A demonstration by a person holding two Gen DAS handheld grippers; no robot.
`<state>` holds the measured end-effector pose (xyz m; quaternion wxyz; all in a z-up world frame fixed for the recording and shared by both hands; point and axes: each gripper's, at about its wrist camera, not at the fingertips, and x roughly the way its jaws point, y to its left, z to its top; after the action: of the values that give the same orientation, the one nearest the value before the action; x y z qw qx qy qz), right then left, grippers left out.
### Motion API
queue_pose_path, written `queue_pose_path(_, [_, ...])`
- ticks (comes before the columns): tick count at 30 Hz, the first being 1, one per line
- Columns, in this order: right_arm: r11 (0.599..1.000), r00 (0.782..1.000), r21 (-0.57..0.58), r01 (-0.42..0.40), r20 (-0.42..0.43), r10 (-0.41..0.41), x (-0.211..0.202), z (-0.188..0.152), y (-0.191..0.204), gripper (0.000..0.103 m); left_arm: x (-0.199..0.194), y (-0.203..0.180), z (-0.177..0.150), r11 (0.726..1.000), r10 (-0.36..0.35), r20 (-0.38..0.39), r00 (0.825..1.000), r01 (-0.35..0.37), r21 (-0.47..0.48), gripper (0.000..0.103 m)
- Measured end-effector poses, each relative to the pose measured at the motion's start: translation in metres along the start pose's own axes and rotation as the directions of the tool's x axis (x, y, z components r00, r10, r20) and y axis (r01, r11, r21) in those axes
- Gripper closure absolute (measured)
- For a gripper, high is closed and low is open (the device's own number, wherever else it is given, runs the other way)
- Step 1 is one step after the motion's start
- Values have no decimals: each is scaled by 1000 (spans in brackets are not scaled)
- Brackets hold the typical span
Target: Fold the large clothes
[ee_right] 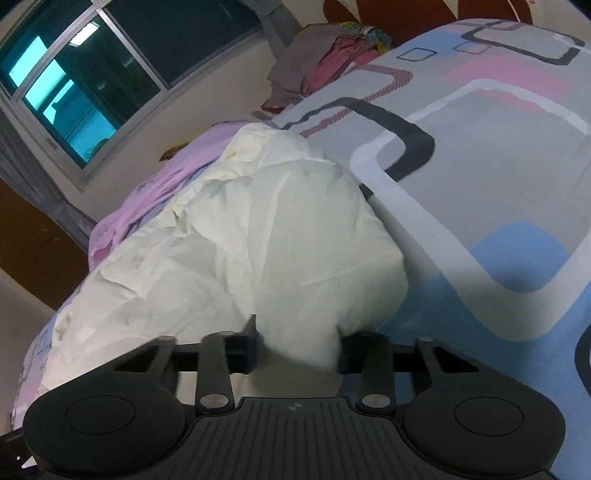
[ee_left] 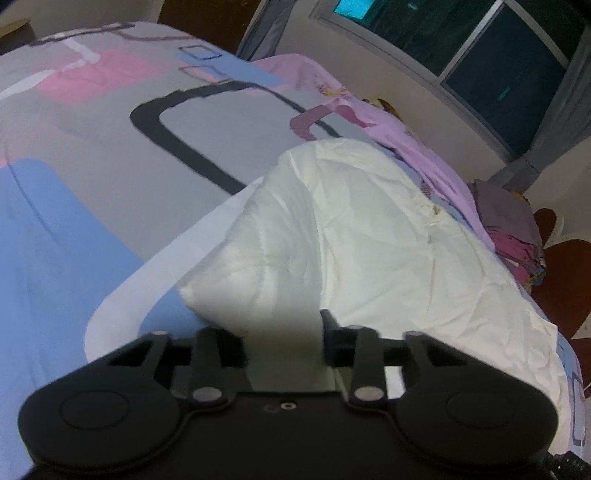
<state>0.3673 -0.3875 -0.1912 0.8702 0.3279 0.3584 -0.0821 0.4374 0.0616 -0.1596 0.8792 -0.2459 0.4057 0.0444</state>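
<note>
While both grippers sit low over the bed (ee_left: 110, 140), a big white garment (ee_left: 388, 229) lies crumpled on the patterned bedspread (ee_right: 498, 166), bunched toward the bed's window-side edge. It is wrinkled all over, and one fold of it rises up off the bedspread into each gripper.

The left gripper (ee_left: 282, 343) has white cloth running straight down between its two black fingers (ee_left: 332, 339). The fingers stand a fair way apart with the fabric filling the gap, so they look closed onto a thick bunch of it, though the cloth there is blurred and the contact points are hard to make out.

The right gripper (ee_right: 297, 345) shows much the same: a rounded lump of the white garment (ee_right: 277, 240) drops between its fingers (ee_right: 249, 343), which press in from either side of the bunch.

Past the white garment, along the far edge of the bed, a pale pink cloth (ee_left: 391, 122) lies spread out, touching or just under the white one. Near the bed's far corner sits a small heap of clothes (ee_right: 314, 62) in grey, dark pink and other colours. A dark window (ee_right: 85, 85) with a grey frame is set in the cream wall behind the bed, and grey curtains (ee_left: 266, 29) hang beside it.
</note>
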Motion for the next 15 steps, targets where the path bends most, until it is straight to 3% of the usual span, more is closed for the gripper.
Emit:
queue_pose_path(5, [999,1000,-29,-20,12,20,-15,5,7,79,-13,-4,3,999,-26,9,1000,25,46,84])
queue_pose_path(15, [997,998,-58,-59,-2,59,-75,-12,6,80,-77,13,-8,991,-97,4,995,96,90,86])
